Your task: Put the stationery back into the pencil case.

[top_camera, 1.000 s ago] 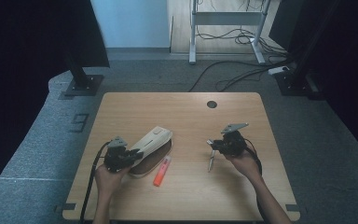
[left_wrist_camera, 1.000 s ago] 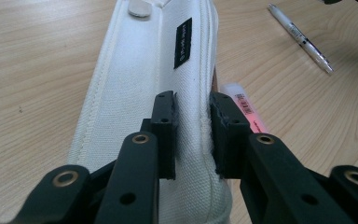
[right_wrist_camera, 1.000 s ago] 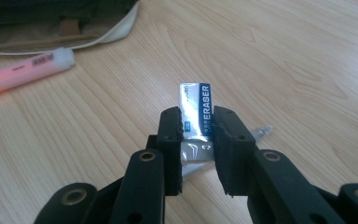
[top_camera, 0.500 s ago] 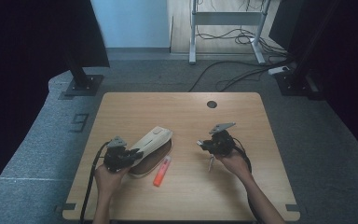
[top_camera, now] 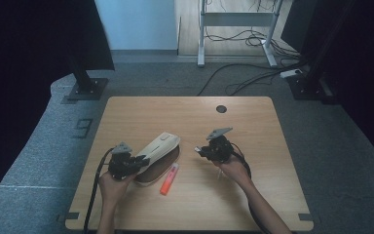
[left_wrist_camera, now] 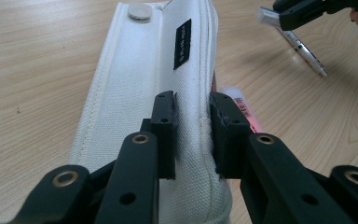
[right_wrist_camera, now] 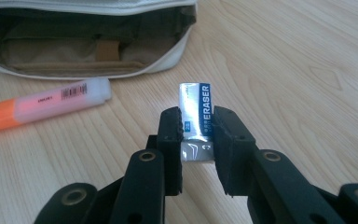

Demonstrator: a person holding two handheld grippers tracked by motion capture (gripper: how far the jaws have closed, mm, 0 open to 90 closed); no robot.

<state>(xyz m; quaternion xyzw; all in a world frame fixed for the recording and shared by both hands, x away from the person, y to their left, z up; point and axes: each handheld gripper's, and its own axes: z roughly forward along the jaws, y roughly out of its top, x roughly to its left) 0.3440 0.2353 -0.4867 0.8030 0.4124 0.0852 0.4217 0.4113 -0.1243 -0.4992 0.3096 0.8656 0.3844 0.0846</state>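
A white pencil case [top_camera: 158, 146] lies open at the table's left of centre, its dark inside [right_wrist_camera: 93, 42] facing my right gripper. My left gripper [top_camera: 129, 163] is shut on the case's raised flap [left_wrist_camera: 135, 70], with the cloth pinched between its pads [left_wrist_camera: 165, 121]. To the right of the case and just above the table, my right gripper [right_wrist_camera: 198, 116] is shut on a small eraser [right_wrist_camera: 196, 105] in a white and blue sleeve; it is also in the high view [top_camera: 214, 148]. An orange highlighter [top_camera: 169, 179] lies in front of the case.
A silver pen [left_wrist_camera: 303, 49] lies on the wood under the right hand. A black round hole [top_camera: 221, 108] sits near the table's far edge. Bare wood [top_camera: 272, 195] stretches to the right and at the front. Cables trail from both grippers toward the person.
My right gripper has carried the eraser leftward toward the pencil case's open mouth. The left gripper and the flap have stayed put.
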